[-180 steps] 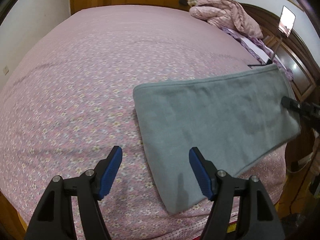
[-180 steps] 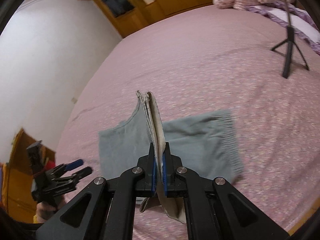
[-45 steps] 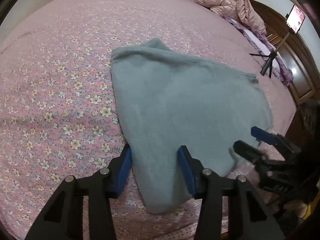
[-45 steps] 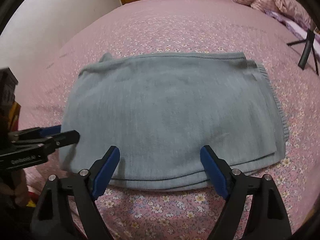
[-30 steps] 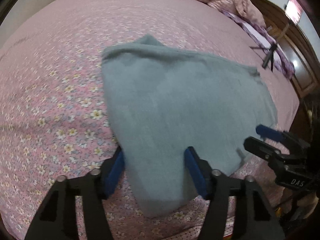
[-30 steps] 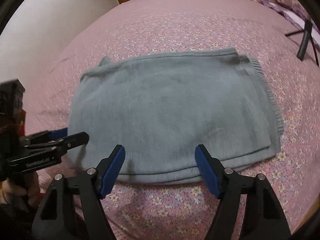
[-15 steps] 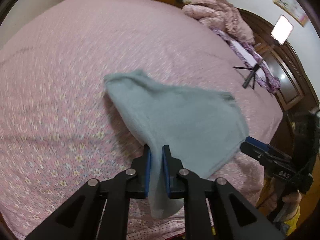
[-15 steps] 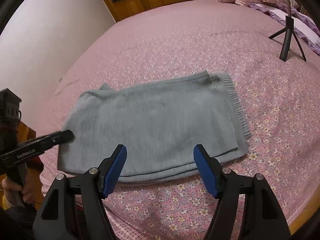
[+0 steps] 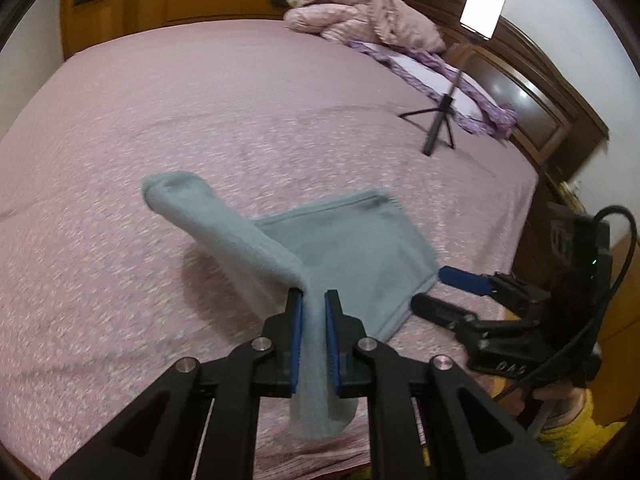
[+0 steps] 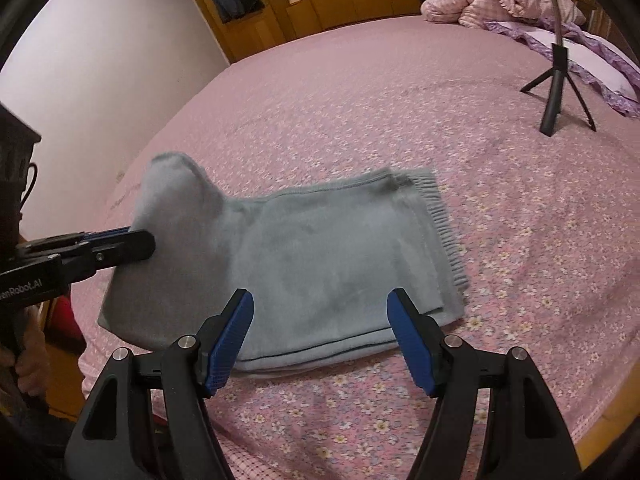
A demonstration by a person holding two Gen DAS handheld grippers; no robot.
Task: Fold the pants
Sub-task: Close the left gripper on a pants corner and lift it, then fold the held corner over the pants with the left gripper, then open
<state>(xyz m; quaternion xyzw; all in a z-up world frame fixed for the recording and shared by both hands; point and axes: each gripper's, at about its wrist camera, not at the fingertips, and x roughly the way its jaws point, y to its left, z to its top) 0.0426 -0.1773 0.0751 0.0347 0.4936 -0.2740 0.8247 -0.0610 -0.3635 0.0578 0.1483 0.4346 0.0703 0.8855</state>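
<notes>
The grey-blue folded pants (image 10: 320, 264) lie on the pink flowered bedspread (image 10: 520, 220), ribbed waistband to the right. My left gripper (image 9: 313, 308) is shut on the pants' left end (image 9: 248, 240) and holds it lifted off the bed; a flap hangs down between the blue pads. It also shows in the right wrist view (image 10: 136, 240), pinching the raised edge. My right gripper (image 10: 320, 332) is open and empty, just above the pants' near edge. It shows in the left wrist view (image 9: 440, 288) beside the pants' right corner.
A black phone tripod (image 10: 554, 92) stands on the bed at the far right, its lit phone (image 9: 482, 8) on top. A pink quilt (image 9: 360, 12) and purple pillow lie near the dark wooden headboard (image 9: 532, 100). Wooden wardrobes line the far wall.
My left gripper closed on the pants' left end and lifted it off the bed. My right gripper stayed open and drew back slightly.
</notes>
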